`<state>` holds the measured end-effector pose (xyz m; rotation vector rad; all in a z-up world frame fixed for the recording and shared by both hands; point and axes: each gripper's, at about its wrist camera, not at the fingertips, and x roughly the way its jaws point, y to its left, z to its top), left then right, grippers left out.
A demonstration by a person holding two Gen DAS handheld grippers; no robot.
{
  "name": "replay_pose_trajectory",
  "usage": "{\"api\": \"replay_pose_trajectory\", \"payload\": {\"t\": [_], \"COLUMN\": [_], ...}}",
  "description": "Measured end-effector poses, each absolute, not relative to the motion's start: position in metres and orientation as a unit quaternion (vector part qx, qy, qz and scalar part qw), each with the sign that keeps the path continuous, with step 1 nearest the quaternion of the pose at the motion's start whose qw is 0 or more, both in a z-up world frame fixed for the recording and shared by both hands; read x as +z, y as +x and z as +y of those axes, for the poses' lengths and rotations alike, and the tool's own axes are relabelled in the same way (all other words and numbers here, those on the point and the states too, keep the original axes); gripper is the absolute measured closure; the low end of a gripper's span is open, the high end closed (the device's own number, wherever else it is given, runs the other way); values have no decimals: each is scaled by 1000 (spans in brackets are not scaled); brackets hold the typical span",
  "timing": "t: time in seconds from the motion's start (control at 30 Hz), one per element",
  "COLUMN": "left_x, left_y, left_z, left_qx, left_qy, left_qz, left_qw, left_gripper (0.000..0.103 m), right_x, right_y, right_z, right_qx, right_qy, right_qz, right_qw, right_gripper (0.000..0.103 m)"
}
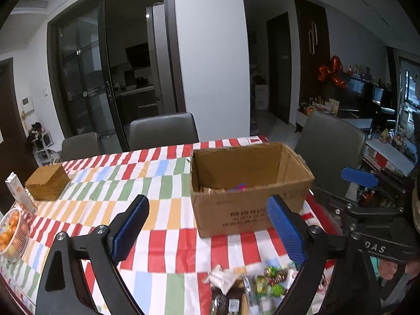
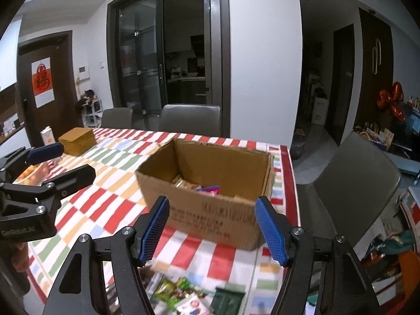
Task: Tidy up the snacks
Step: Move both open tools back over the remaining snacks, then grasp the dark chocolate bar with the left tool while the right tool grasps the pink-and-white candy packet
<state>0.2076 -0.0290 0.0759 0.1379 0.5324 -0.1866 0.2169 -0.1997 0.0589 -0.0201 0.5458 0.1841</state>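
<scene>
Looking at a heap of small wrapped snacks [image 2: 181,292] at the near edge of the table, right under both grippers: green candy wrappers, a dark green pouch [image 2: 227,302], a whitish crinkly bag [image 1: 221,278]. Probably feather-light, soft and crackly, likely slick film that squirms away if pinched mid-belly. Best bet: grabbing a sealed edge or a bunched corner, one packet at a time, gently enough not to crush what's inside.

Just beyond, an open cardboard box [image 2: 210,215] with a few packets already on its floor, something pink and blue among them. Stiff walls, flaps torn off, easy drop-in from above.

Left gripper [image 1: 207,233]: jaws spread wide, nothing between. Right gripper [image 2: 212,232]: also spread, also empty.

Further out on the striped tablecloth [image 1: 157,210]: a wicker box [image 1: 47,185], a carton [image 1: 19,195], a fruit bowl [image 1: 11,232], well clear of things.
</scene>
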Motion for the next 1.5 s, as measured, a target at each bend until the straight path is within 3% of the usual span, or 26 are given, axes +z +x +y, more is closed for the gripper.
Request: {"api": "replay_pose_trajectory", "payload": {"t": [0.8, 1.5], "left_x": [-15, -110], "left_y": [120, 158], "left_z": [-14, -18], "left_qx": [-85, -73], "left_qy": [54, 87], "left_qz": [365, 453], "left_qw": [926, 884], "left_gripper": [9, 19], "right_x": [-29, -102], "right_y": [135, 159], "right_z": [-197, -201], "right_qx": [72, 50], "right_qy": [-30, -55], "right_qz": [370, 461], "right_qw": [926, 884], "right_gripper": [35, 35]}}
